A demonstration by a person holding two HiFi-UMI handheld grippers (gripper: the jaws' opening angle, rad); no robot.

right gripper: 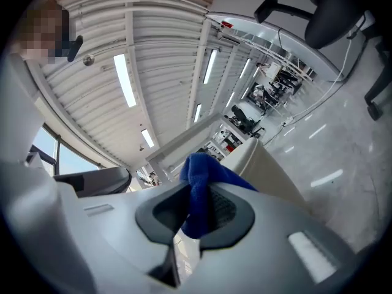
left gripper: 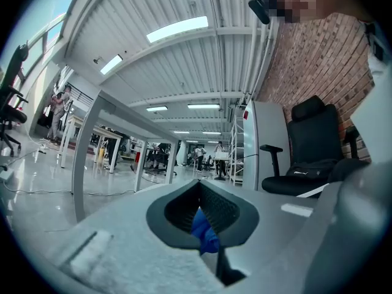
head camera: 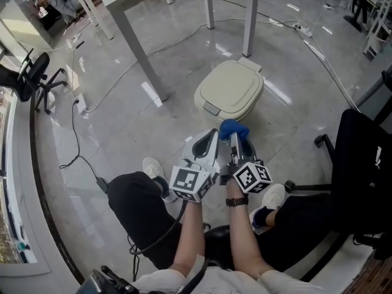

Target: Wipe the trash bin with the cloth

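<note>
A beige trash bin (head camera: pixel 229 90) with its lid closed stands on the floor ahead of my knees. The blue cloth (head camera: pixel 234 129) is bunched just short of the bin's near side, and my right gripper (head camera: pixel 234 138) is shut on it. The right gripper view shows the cloth (right gripper: pixel 197 192) pinched between the jaws of that gripper (right gripper: pixel 196 208), with the bin's wall (right gripper: pixel 269 171) close behind. My left gripper (head camera: pixel 211 137) hangs beside the right one, jaws together and holding nothing. In the left gripper view a bit of blue cloth (left gripper: pixel 205 233) shows beyond its jaws (left gripper: pixel 205 222).
White table legs (head camera: pixel 138 48) stand on the floor left of the bin, and further legs (head camera: pixel 250 17) behind it. A black office chair (head camera: pixel 361 176) is close on my right, another (head camera: pixel 30 75) at the far left. Cables (head camera: pixel 76 139) trail across the glossy floor.
</note>
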